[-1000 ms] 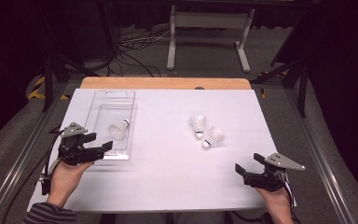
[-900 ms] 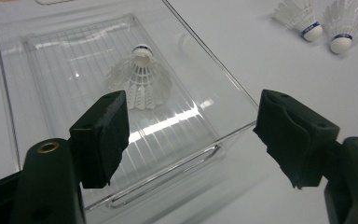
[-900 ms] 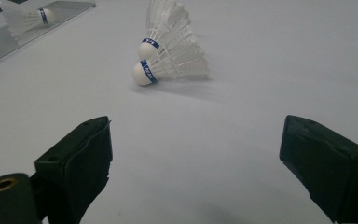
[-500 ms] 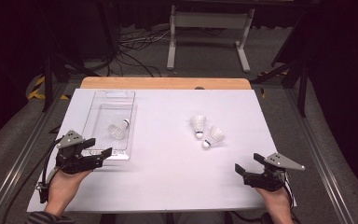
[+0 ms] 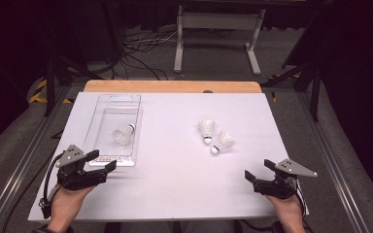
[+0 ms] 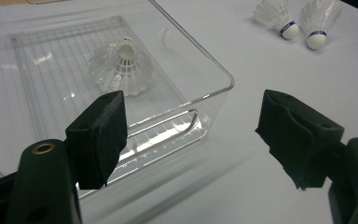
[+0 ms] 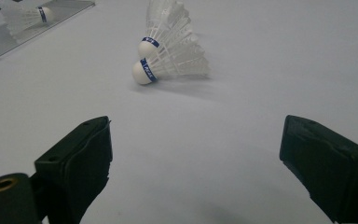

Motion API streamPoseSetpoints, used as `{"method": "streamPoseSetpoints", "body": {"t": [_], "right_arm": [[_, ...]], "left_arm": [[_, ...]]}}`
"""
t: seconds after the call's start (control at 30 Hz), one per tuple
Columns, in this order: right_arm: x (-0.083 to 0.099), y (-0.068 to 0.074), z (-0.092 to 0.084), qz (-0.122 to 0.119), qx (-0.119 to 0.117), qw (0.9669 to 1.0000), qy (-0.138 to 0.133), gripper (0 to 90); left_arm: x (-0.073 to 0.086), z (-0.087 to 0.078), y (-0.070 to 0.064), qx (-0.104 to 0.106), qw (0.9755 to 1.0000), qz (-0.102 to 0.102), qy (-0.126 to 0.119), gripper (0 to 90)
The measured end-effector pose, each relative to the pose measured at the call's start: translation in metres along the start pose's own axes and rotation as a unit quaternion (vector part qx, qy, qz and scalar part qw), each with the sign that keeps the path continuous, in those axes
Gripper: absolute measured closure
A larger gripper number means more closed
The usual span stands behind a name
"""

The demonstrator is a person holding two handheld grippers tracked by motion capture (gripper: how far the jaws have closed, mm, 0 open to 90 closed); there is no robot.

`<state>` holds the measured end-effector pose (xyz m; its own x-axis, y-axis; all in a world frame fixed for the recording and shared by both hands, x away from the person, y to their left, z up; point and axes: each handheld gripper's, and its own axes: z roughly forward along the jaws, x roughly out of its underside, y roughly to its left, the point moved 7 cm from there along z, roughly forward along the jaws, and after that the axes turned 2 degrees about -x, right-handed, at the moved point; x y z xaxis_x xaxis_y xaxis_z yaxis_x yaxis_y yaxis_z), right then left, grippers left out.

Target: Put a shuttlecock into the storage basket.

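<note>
- A white-covered table (image 5: 175, 194) is seen from above, with a hand-held gripper at each near corner: the left gripper (image 5: 104, 162) held just short of the near end of a clear plastic tray (image 5: 108, 104), the right gripper (image 5: 258, 171) held low by the near right edge.
- One shuttlecock in the tray (image 5: 123, 136) is shown lying on its side, feathers toward the near end; two loose shuttlecocks (image 5: 215, 137) are seen side by side on the bare cloth right of centre, well apart from both grippers.
- In the left gripper view, the jaws are spread wide with nothing between them. The tray's near corner (image 6: 223, 88) and ribbed floor are seen past the left jaw, and the shuttlecock inside (image 6: 121, 70) is turned so that its open feathered skirt faces the camera, a detail lost from above.
- In that same view, the loose pair (image 6: 298, 21) is caught at the top right, cork tips toward the camera.
- In the right gripper view, the jaws are likewise held wide and empty over bare cloth. The pair (image 7: 170, 49) is seen overlapping, each white cork ringed by a blue band, which the high view is too small to resolve.
- The tray's edge and its shuttlecock (image 7: 25, 16) are glimpsed at the upper left of that view.
</note>
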<state>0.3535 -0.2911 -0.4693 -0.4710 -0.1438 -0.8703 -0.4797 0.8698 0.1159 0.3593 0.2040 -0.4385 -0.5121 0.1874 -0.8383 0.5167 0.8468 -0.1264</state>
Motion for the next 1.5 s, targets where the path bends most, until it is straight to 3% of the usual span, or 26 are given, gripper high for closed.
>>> {"method": "streamPoseSetpoints", "body": {"t": [0.83,1.5], "right_arm": [[-0.001,0.000,-0.001,0.003,0.002,1.0000,-0.003,9.8],[-0.002,0.001,-0.001,0.001,0.003,1.0000,-0.005,9.8]], "left_arm": [[0.017,-0.004,-0.004,0.012,0.9996,-0.007,-0.023,23.5],[0.028,-0.002,-0.004,0.025,0.9994,-0.018,-0.013,22.5]]}}
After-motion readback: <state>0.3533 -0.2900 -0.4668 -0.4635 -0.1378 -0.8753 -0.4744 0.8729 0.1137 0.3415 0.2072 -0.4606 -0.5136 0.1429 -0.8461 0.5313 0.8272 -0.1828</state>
